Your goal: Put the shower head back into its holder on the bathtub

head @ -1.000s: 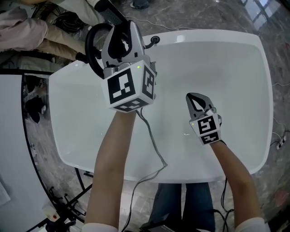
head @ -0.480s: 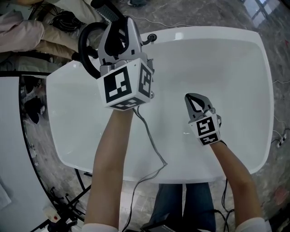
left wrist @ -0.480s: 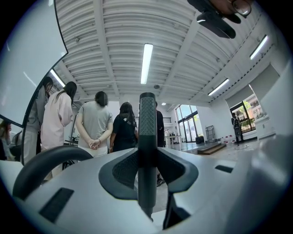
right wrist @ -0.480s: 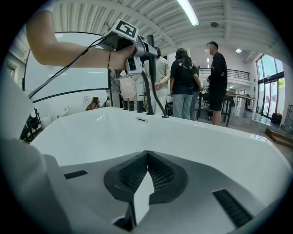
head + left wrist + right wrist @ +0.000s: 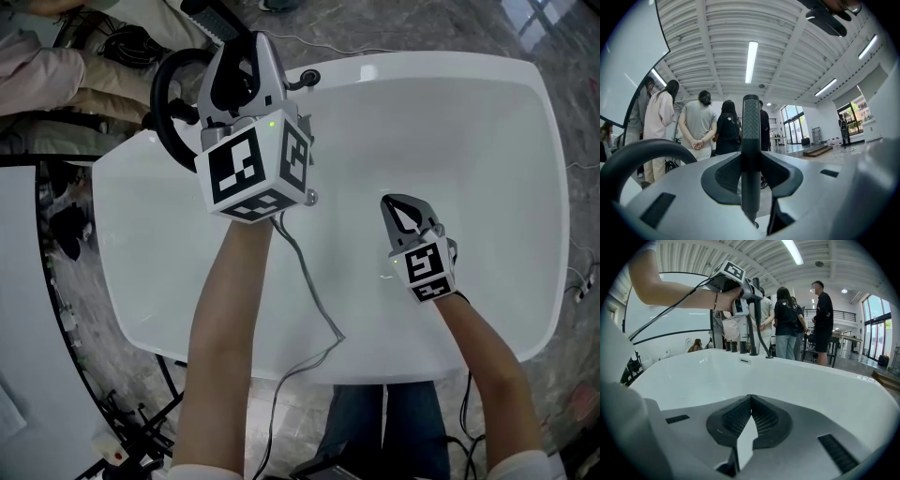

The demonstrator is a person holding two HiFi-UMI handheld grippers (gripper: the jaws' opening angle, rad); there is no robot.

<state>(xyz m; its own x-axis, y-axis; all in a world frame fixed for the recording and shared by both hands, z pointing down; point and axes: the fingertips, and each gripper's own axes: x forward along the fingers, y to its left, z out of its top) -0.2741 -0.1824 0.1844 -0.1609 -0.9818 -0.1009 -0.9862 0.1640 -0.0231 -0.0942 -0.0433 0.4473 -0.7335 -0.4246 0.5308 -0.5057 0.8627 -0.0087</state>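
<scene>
The dark shower head handle [image 5: 750,140] stands upright between the jaws of my left gripper [image 5: 750,168], which is shut on it. From the head view, the left gripper [image 5: 242,66] hangs over the far left rim of the white bathtub [image 5: 487,84], the black hose [image 5: 165,105] looping to its left. A black fitting [image 5: 319,81] sits on the rim just right of it. In the right gripper view the shower head [image 5: 757,301] hangs above the dark rim fittings [image 5: 751,351]. My right gripper [image 5: 391,201] is shut and empty over the tub's inside [image 5: 712,376].
Several people stand beyond the tub's far rim [image 5: 787,319]. A grey cable [image 5: 314,300] trails from the left gripper across the tub's near edge. Marble floor [image 5: 441,28] surrounds the tub, and a white board [image 5: 28,281] lies to the left.
The left gripper with the shower head has drifted slightly left and toward the far rim in the head view. The right gripper has stayed where it was.
</scene>
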